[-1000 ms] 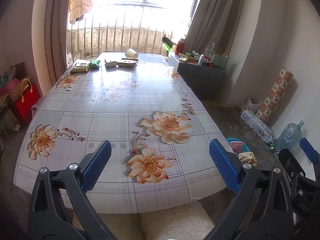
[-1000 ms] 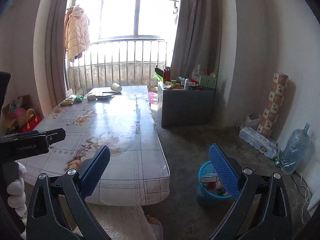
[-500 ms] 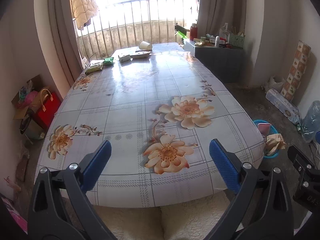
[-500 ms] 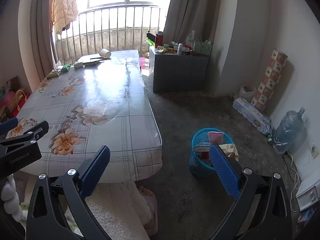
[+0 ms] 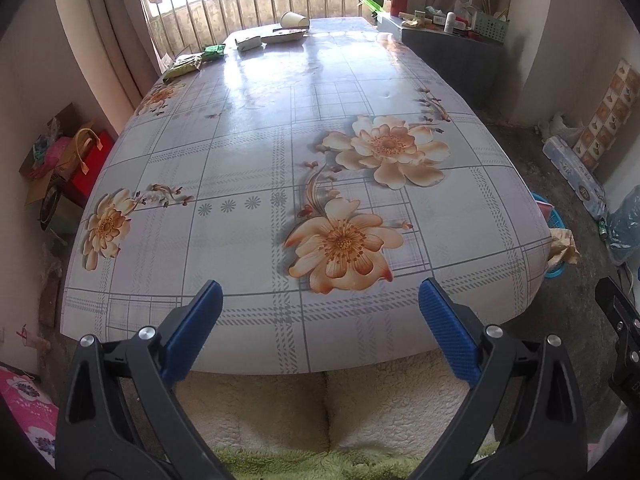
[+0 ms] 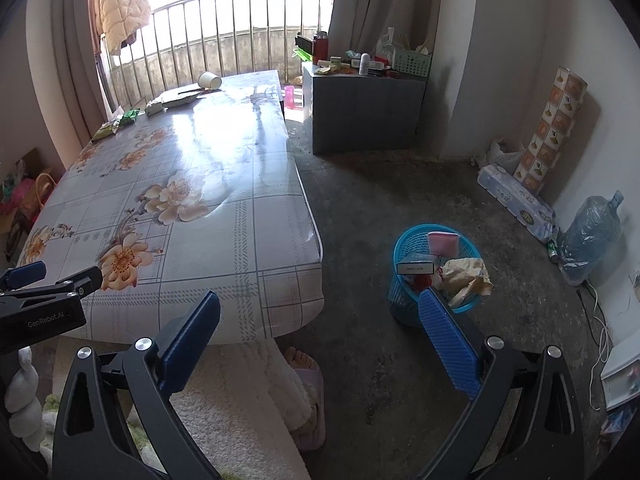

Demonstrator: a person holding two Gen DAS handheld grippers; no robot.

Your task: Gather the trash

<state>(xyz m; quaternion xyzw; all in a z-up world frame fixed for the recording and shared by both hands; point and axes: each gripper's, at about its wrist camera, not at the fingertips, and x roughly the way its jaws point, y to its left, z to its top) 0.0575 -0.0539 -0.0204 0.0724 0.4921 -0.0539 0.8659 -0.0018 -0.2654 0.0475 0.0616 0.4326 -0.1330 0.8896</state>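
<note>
Your left gripper (image 5: 320, 320), marked "GenRobot.AI", and right gripper (image 6: 320, 320) both gape wide and empty, while the trash, a paper cup (image 5: 295, 20) and wrappers (image 5: 188, 66), lies at the table's (image 5: 248, 128) far end.

My left wrist cam sits close at the near end of the table (image 5: 256, 128), looking down its length toward the window. Right wrist cam faces the same way, angled right over the floor. Both share the table (image 6: 224, 184) and blue basket (image 6: 408, 248).
</note>
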